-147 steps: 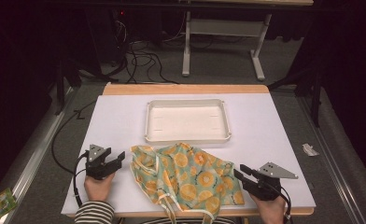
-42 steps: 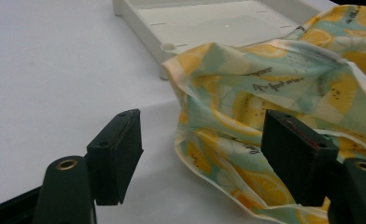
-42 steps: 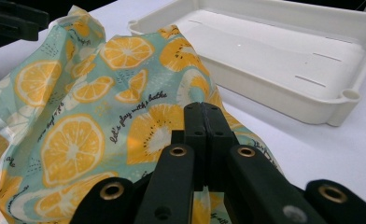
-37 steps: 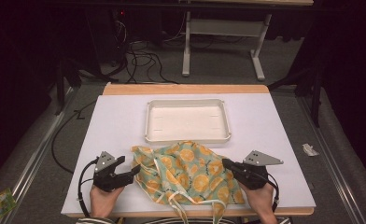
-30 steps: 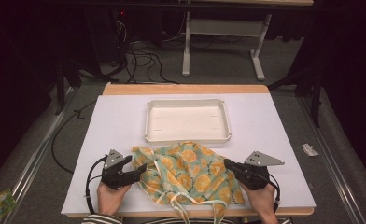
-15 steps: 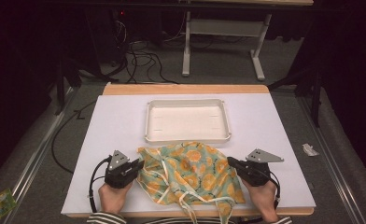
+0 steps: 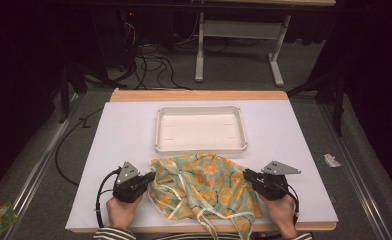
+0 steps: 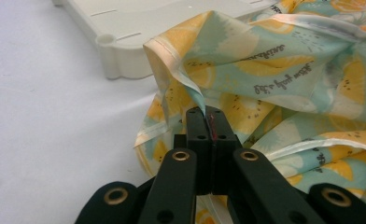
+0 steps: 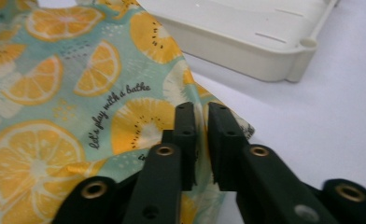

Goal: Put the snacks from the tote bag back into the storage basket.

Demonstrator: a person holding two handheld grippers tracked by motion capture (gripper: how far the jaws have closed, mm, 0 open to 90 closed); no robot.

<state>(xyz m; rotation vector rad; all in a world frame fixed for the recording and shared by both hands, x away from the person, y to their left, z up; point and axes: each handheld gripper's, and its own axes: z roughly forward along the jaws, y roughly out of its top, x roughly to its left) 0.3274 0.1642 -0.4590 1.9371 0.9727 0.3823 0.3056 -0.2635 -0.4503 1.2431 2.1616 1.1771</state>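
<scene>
The citrus-print cloth [image 7: 204,187] lay bunched just in front of the white tray [image 7: 201,129]. The left gripper [image 8: 204,114], held low and level, had just clamped its edge. The right gripper [image 9: 200,116], jaws just parting slightly, straddled the opposite edge.

Looks like a lab or some kind of test room, not anybody's home. The white-topped table [image 7: 134,130] with a wooden edge sits on grey carpet [image 7: 234,75], and the whole background is dark. At the top left of the high view there's a tangle of black cables [image 7: 149,62] on the floor, and top centre you get the grey metal legs of a workbench [image 7: 234,45]. A metal rail [image 7: 34,175] runs along the floor at the left edge.
</scene>
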